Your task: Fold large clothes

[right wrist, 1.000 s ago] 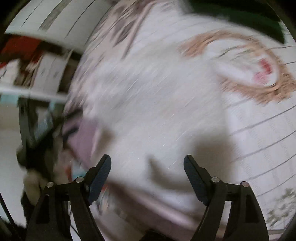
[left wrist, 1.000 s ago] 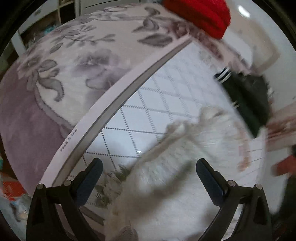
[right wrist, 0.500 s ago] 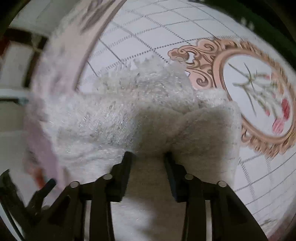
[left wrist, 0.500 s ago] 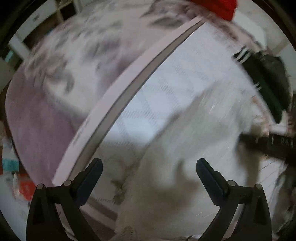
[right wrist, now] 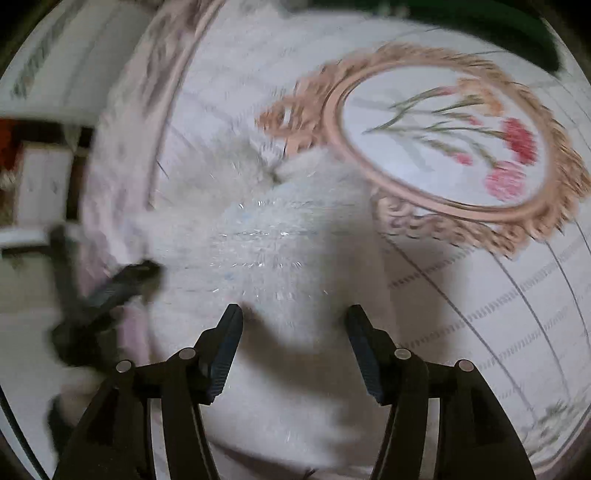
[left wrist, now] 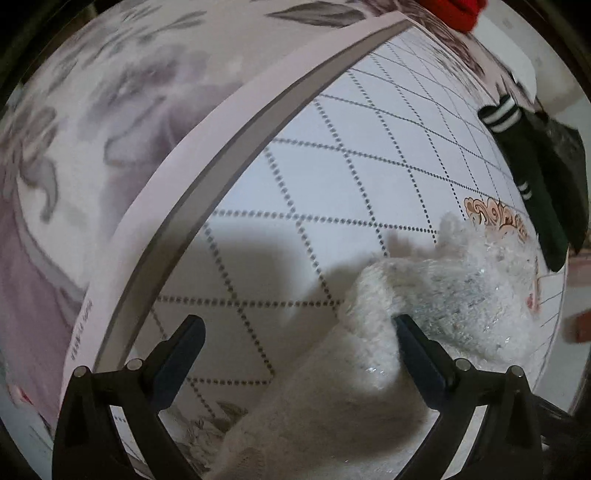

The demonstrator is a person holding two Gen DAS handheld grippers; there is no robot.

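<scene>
Both claws, left and right, hang open over the fluffy white sweater, which lies bunched on the quilted bed cover. Grabbing one layer risks undoing the fold.

Fuzzy, seemingly sequined white sweater

The surface is covered with a white cloth printed in a dotted diamond grid, with a pale band and a grey line along its edge and an ornate peach-framed oval medallion of red and pink flowers. A fluffy white garment with glinting fibres lies bunched on it, its far edge just overlapping the medallion's frame. Beyond lies a dark green garment with white stripes, and at the far edge something red.
</scene>
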